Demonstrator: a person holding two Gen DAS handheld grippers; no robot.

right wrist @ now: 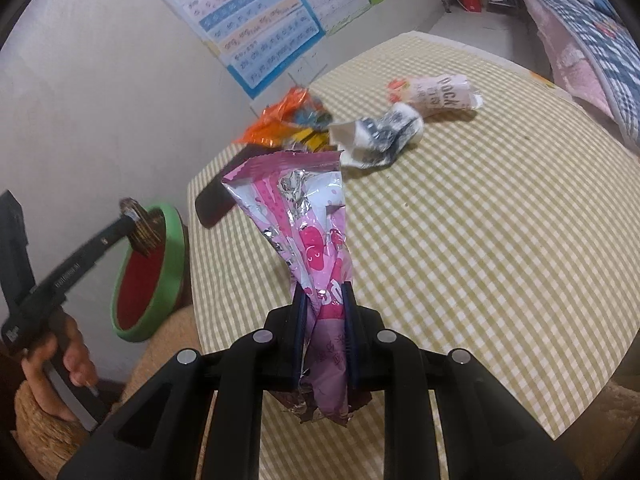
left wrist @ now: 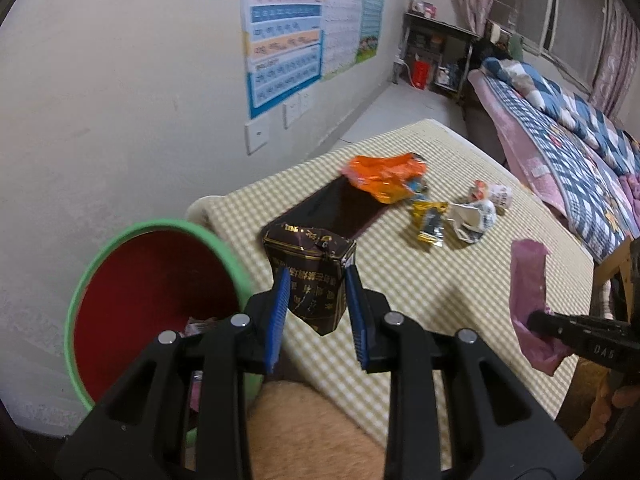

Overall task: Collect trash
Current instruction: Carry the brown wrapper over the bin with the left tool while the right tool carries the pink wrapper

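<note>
Beside the checked tablecloth, at the table's left edge, stands the waste bin: green rim, red interior, mouth tilted toward the operator so that wrappers can be dropped in from table height. Some trash already lies at its bottom.

Left gripper: jaws partly closed on a crumpled dark brown packet with gold lettering. The blue pads clamp its sides, and the packet hangs clear of the cloth. In the right wrist view it sits over the bin's near rim, which suggests the release step is close (the jaws should not part until the packet is fully over the opening).

Right gripper: jaws fully closed on a pink foil wrapper, pinched at its lower end so the torn mouth stands upward. It is held above the table, well apart from the bin, probably waiting its turn.

Remaining on the cloth, toward the far side:
- orange wrapper, partly resting on a dark flat phone or tablet
- small yellow wrapper
- crumpled white wrapper
- pale tube-shaped wrapper

Judged progress: partway; four pieces still await collection.
</note>
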